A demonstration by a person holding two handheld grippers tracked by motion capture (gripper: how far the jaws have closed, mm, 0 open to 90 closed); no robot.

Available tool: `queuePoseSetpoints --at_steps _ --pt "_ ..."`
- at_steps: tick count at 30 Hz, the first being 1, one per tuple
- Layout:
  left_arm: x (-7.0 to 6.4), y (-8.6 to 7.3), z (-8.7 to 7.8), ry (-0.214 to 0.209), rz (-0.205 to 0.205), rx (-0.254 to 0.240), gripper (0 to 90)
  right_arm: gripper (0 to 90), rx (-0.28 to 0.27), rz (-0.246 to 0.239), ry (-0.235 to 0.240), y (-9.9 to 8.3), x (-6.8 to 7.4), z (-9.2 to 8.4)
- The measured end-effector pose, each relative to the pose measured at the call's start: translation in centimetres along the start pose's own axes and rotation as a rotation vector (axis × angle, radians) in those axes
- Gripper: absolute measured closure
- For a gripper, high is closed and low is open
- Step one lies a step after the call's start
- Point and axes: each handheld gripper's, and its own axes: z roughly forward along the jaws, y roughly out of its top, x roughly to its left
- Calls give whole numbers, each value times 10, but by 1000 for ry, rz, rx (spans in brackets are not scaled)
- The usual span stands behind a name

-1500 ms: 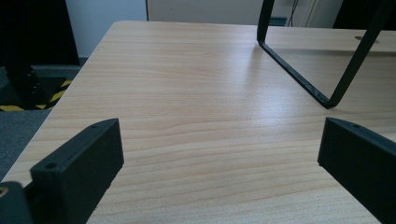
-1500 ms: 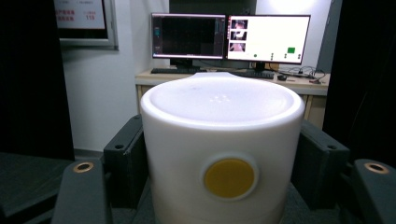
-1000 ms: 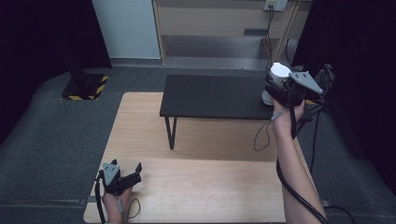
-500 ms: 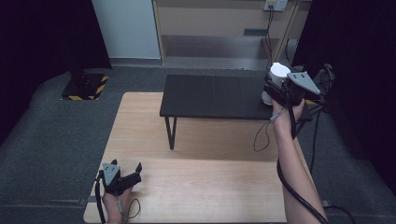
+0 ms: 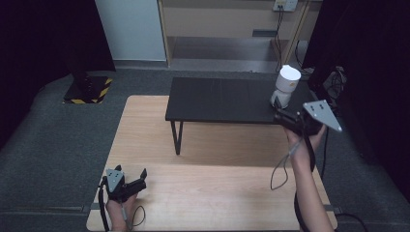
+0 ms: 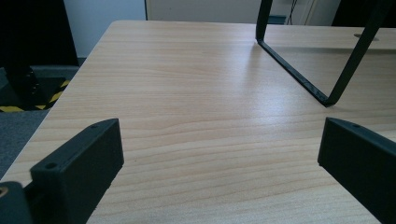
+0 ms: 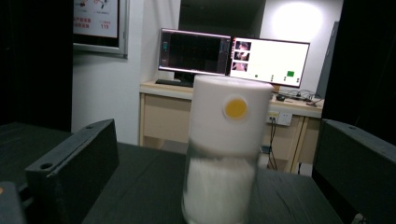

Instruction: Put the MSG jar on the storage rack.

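White-capped cylindrical jar [image 7: 224,149], perhaps frosted, stands on matte-black shelf [image 5: 222,99].

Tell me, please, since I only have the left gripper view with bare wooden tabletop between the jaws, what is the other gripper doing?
Observer: The right gripper is up at the right end of the black bench, its jaws open on either side of a white canister.
Operator: Is it gripping that canister?
Observer: No. In the right gripper view there is a gap between each jaw and the canister, which stands upright on the bench.
Operator: Any markings on it?
Observer: A round yellow sticker sits on its white lid, facing the right gripper.
Operator: And where is my gripper overall?
Observer: The left gripper is at the near left corner of the wooden table, open.
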Motion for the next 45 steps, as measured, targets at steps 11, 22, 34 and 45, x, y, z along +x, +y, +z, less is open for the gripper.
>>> queuePoseSetpoints --at_steps 11,22,34,45 --pt "-1 0 -1 2 3 0 0 6 -24 34 -67 -78 9 -89" --pt "-1 1 0 -2 10 5 0 6 76 23 -52 -148 19 -115" --pt "-2 2 1 3 11 12 0 6 161 57 -42 -191 11 -136" --pt "-4 2 0 8 22 18 0 8 135 94 -68 -196 12 -140"
